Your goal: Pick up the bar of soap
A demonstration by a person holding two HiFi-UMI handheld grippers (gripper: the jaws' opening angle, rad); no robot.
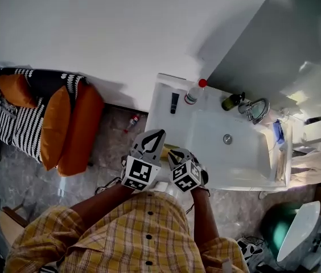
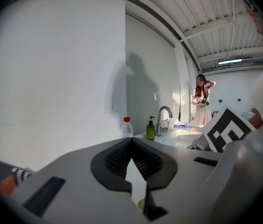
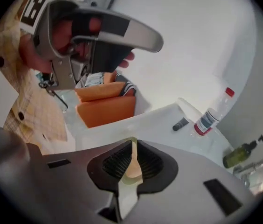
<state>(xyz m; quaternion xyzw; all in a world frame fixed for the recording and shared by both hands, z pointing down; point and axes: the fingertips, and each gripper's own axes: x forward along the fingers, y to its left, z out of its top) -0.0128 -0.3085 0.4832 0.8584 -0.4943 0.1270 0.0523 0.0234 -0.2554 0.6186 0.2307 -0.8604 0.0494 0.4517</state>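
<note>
A peach bar of soap (image 3: 132, 166) on a yellow-green dish shows through the slit of my right gripper (image 3: 134, 144), whose jaws are shut with nothing held. It lies below the jaws, near the front left corner of the white sink counter (image 1: 166, 110). In the head view a yellow-green patch of the dish (image 1: 169, 148) peeks out between both grippers. My left gripper (image 1: 158, 134) hovers just left of it, shut and holding nothing. My right gripper (image 1: 173, 153) is beside it. From the left gripper view, the left gripper (image 2: 131, 142) has its tips together, and a yellowish bit of the dish (image 2: 142, 204) shows below.
On the counter stand a clear bottle with a red cap (image 1: 194, 91), a dark tube (image 1: 174, 102), a green pump bottle (image 1: 232, 100) and a faucet (image 1: 256, 110) over the basin (image 1: 246, 152). An orange-cushioned chair (image 1: 64, 127) stands at the left. A person (image 2: 201, 99) is reflected in the mirror.
</note>
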